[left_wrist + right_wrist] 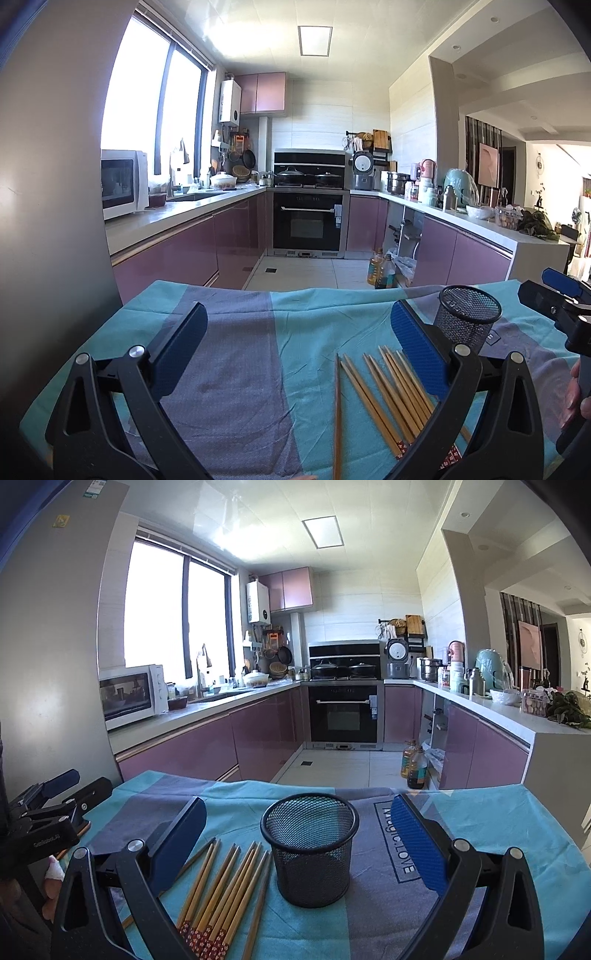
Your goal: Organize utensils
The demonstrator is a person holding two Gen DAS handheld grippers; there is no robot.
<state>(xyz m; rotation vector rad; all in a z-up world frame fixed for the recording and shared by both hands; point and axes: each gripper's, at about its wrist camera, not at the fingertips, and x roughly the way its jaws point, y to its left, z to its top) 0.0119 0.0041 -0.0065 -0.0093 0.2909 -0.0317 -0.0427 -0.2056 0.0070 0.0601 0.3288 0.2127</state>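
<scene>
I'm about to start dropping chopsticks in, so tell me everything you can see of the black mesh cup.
The mesh cup is a round holder of black wire mesh with a solid black rim and base band, tapering slightly toward the bottom. It stands upright on the blue and grey cloth, mouth open, and looks empty. The chopsticks lie flat beside it, the nearest one close to its base; whether it touches is unclear. Neither gripper touches it; the right gripper is open with the cup between its fingers in view.

The tablecloth (399,853) bears the printed words "Magic.LOVE" inside a rectangular frame.
</scene>
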